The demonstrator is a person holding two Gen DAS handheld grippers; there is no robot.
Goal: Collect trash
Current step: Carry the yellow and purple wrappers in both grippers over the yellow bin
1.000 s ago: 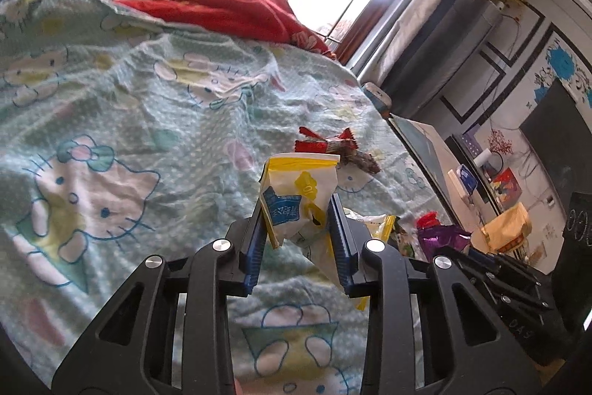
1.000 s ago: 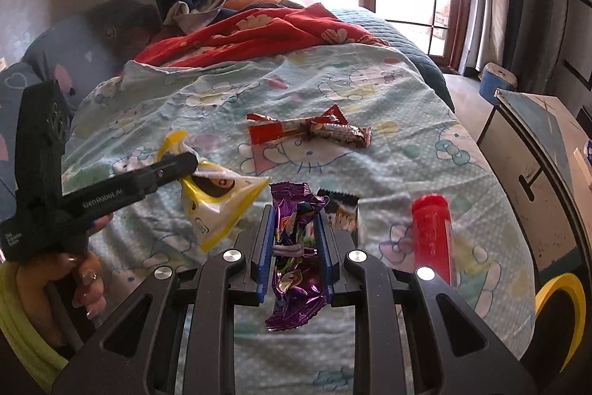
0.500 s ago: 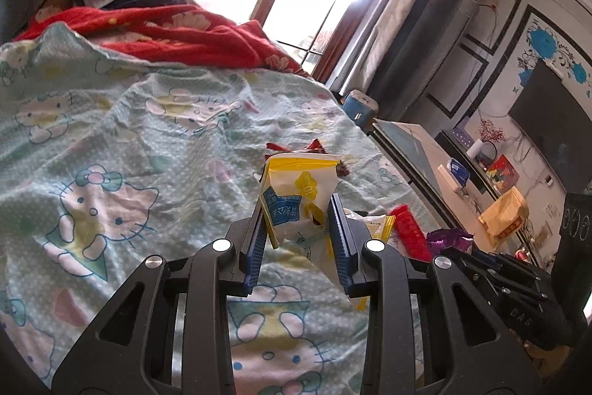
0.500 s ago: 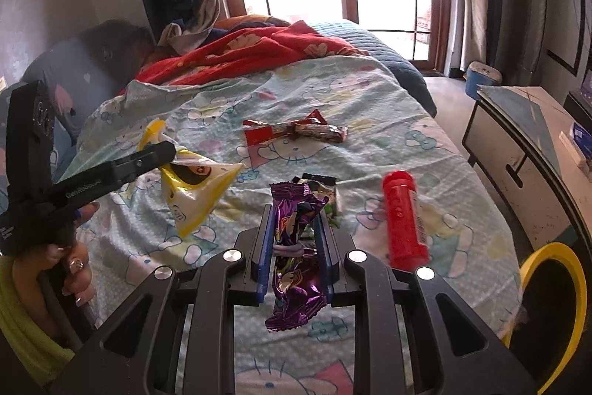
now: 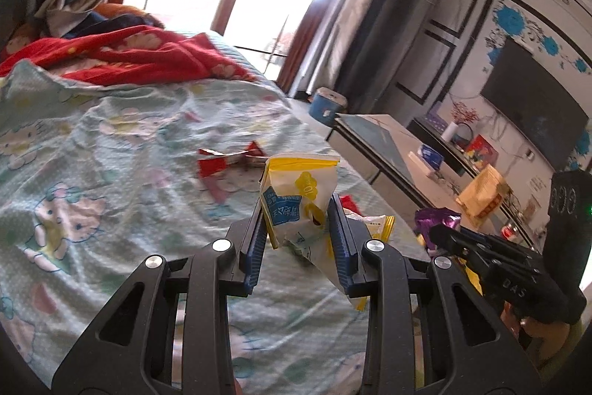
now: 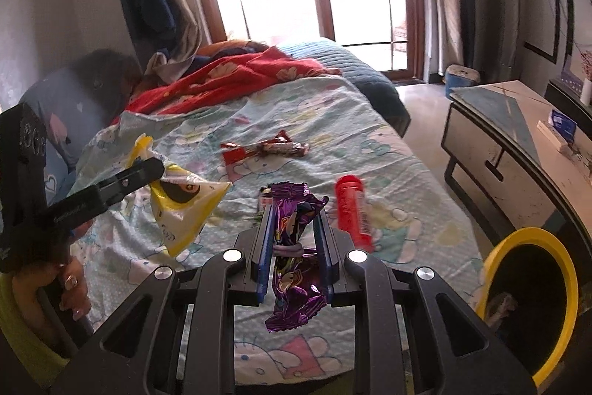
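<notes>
Left gripper point(image 5: 298, 239) has its 2 jaws closed partway, pinching a yellow-and-white snack bag point(image 5: 298, 206), bag upright between the pads, lower corner hanging below. Right gripper point(image 6: 294, 247) is likewise clamped narrow on a purple foil wrapper point(image 6: 294, 247), long axis running along the fingers, tail dangling toward the camera. Both loads are clear of the bedsheet point(image 6: 333, 121). Key relation: the yellow-rimmed bin point(image 6: 529, 306) sits on the floor off the bed's near-right corner, lower right of the right gripper, so the right hand is nearer; the left gripper, seen at far left in the right view point(image 6: 148, 169), has to cross over the bed to get there. Likely next is the carry to the bin. Still on the sheet: red tube point(image 6: 351, 210) just right of the right jaws, long axis pointing away, and red wrappers point(image 6: 264, 149) further up the bed. Room: open air over the bed; bed edge and a low cabinet point(image 6: 518, 165) flank the bin, gap looks passable.
</notes>
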